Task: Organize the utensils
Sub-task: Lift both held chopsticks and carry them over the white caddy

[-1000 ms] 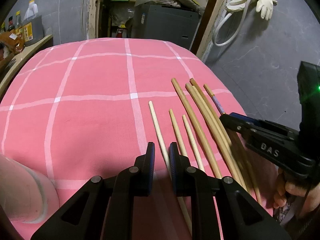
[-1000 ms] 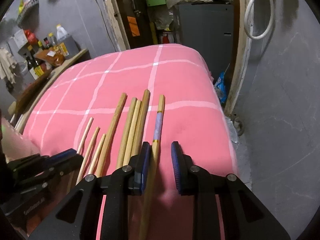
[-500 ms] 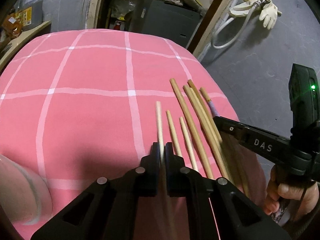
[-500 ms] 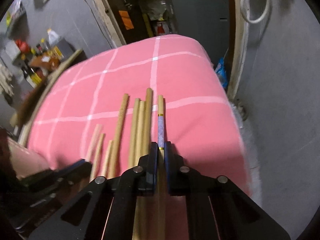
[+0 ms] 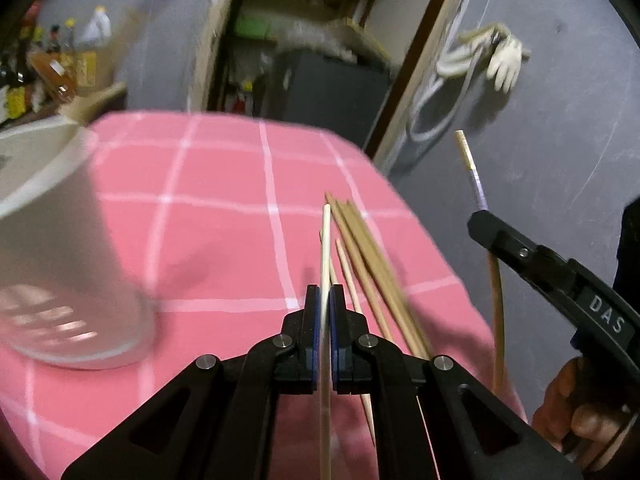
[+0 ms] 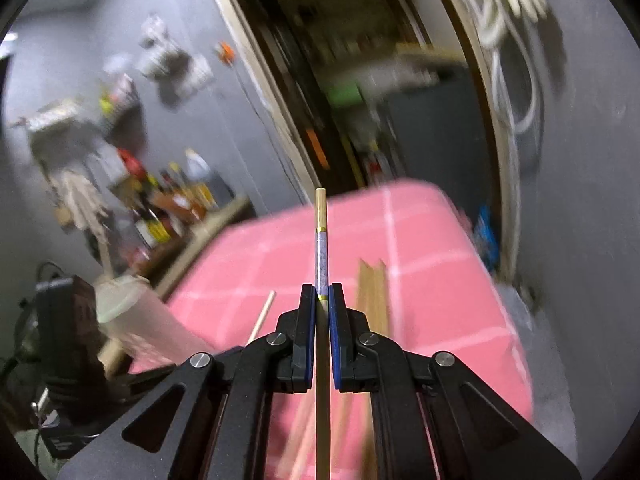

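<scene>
Our left gripper [image 5: 325, 300] pinches 1 pale chopstick [image 5: 325, 240]; our right gripper [image 6: 322, 300] pinches 1 purple-banded chopstick [image 6: 321, 256], both above the pink checked cloth [image 5: 200, 208] beside a frosted cup [image 5: 60, 240].

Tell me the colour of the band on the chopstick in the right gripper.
Purple-blue speckled band with gold rings; clearest in the right wrist view.

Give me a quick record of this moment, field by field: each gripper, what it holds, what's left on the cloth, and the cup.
left gripper: shut on pale chopstick, lifted off the cloth
right gripper: shut on banded chopstick, raised in the air
left on cloth: several wooden chopsticks, lying side by side near the right edge
cup: translucent, standing on the cloth to the left; contents cannot be told
image quality: motion blur in both views
</scene>
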`<state>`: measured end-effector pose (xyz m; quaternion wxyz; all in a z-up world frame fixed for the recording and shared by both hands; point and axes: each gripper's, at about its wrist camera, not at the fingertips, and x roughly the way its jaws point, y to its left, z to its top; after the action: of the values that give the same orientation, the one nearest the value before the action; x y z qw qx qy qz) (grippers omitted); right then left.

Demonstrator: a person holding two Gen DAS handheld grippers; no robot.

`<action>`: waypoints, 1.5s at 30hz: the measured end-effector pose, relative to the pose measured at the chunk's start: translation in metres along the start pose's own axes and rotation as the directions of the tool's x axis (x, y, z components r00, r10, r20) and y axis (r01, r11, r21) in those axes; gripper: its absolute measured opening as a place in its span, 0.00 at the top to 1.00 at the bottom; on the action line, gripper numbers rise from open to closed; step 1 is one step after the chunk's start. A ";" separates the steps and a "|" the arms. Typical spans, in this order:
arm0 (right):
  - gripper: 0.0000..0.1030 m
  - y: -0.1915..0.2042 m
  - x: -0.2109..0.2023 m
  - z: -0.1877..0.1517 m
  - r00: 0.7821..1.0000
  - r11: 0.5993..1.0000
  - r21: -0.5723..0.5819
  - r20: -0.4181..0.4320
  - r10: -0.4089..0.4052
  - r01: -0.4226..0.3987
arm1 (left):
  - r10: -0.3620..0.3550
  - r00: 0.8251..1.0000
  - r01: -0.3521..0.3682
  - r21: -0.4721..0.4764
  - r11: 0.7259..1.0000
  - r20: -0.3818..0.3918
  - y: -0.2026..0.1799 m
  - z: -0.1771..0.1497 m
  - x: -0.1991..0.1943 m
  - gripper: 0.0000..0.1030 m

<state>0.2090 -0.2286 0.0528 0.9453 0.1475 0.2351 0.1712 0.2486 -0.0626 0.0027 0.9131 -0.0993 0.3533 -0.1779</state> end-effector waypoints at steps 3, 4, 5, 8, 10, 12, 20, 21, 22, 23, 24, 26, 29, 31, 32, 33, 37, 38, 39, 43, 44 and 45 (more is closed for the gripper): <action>0.95 0.018 -0.015 -0.001 0.993 0.998 -0.020 0.101 0.062 -0.060 | 0.005 0.995 -0.005 -0.003 1.000 0.096 0.001 0.001 -0.031 0.98; 0.95 0.023 -0.018 -0.001 0.990 0.997 -0.032 0.120 0.072 -0.068 | 0.008 0.991 -0.008 -0.001 1.000 0.130 0.001 0.002 -0.042 0.98; 0.95 0.032 -0.020 -0.001 0.985 0.995 -0.053 0.144 0.093 -0.086 | 0.010 0.988 -0.010 -0.001 1.000 0.156 0.001 0.002 -0.050 0.98; 0.95 0.055 -0.021 0.002 0.971 0.987 -0.108 0.193 0.141 -0.122 | 0.005 0.970 -0.003 -0.007 1.000 0.243 0.006 0.004 -0.079 0.98; 0.95 0.066 -0.022 0.004 0.960 0.981 -0.129 0.222 0.168 -0.142 | 0.000 0.959 0.005 -0.016 1.000 0.283 0.010 0.004 -0.095 0.98; 0.95 0.076 -0.026 0.009 0.942 0.975 -0.143 0.267 0.204 -0.171 | 0.003 0.945 0.004 -0.022 1.000 0.327 0.014 0.007 -0.111 0.98; 0.95 0.122 -0.025 0.035 0.848 0.931 -0.214 0.391 0.358 -0.295 | 0.042 0.884 -0.019 -0.054 0.998 0.465 0.047 0.037 -0.162 0.98; 0.95 0.131 -0.021 0.040 0.832 0.924 -0.223 0.408 0.377 -0.309 | 0.053 0.876 -0.025 -0.064 0.998 0.479 0.056 0.039 -0.169 0.98; 0.95 0.137 -0.020 0.043 0.818 0.918 -0.234 0.422 0.392 -0.319 | 0.064 0.868 -0.029 -0.078 0.997 0.493 0.062 0.044 -0.173 0.98; 0.95 0.143 -0.016 0.046 0.805 0.913 -0.243 0.434 0.404 -0.327 | 0.078 0.859 -0.034 -0.094 0.995 0.507 0.071 0.050 -0.175 0.98; 0.95 0.150 -0.011 0.050 0.789 0.909 -0.249 0.452 0.415 -0.335 | 0.092 0.850 -0.043 -0.105 0.993 0.518 0.078 0.054 -0.177 0.98; 0.95 0.161 -0.002 0.056 0.773 0.903 -0.256 0.469 0.427 -0.344 | 0.133 0.828 -0.077 -0.125 0.989 0.545 0.095 0.063 -0.181 0.98; 0.95 0.175 0.010 0.059 0.757 0.907 -0.275 0.502 0.418 -0.319 | 0.202 0.787 -0.123 -0.173 0.977 0.583 0.123 0.072 -0.188 0.98; 0.95 0.179 0.017 0.058 0.749 0.911 -0.287 0.522 0.408 -0.297 | 0.228 0.764 -0.126 -0.207 0.970 0.603 0.143 0.076 -0.191 0.98; 0.95 0.181 0.021 0.057 0.744 0.912 -0.290 0.531 0.406 -0.291 | 0.242 0.751 -0.128 -0.223 0.966 0.615 0.151 0.078 -0.192 0.98; 0.95 0.183 0.024 0.056 0.741 0.915 -0.290 0.540 0.399 -0.281 | 0.251 0.741 -0.132 -0.232 0.964 0.623 0.158 0.079 -0.193 0.98; 0.95 0.179 0.038 0.049 0.740 0.925 -0.282 0.558 0.375 -0.256 | 0.291 0.706 -0.151 -0.264 0.953 0.646 0.181 0.080 -0.189 0.98; 0.95 0.178 0.041 0.048 0.743 0.926 -0.278 0.557 0.371 -0.254 | 0.300 0.698 -0.155 -0.272 0.950 0.650 0.185 0.078 -0.186 0.98; 0.95 0.176 0.045 0.046 0.749 0.931 -0.272 0.556 0.359 -0.245 | 0.306 0.693 -0.157 -0.278 0.948 0.653 0.187 0.078 -0.183 0.98; 0.95 0.169 0.059 0.042 0.769 0.940 -0.254 0.544 0.335 -0.229 | 0.320 0.694 -0.156 -0.299 0.941 0.645 0.196 0.073 -0.168 0.98; 0.95 0.167 0.061 0.040 0.773 0.941 -0.251 0.542 0.330 -0.227 | 0.322 0.694 -0.154 -0.304 0.940 0.644 0.197 0.070 -0.164 0.98; 0.95 0.165 0.064 0.038 0.777 0.943 -0.246 0.539 0.324 -0.223 | 0.324 0.696 -0.155 -0.306 0.939 0.641 0.197 0.069 -0.161 0.98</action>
<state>0.2393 -0.0630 0.1194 0.9456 0.1447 -0.0988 0.2742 0.2354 0.1855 0.0906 0.9759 -0.2145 0.0206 0.0341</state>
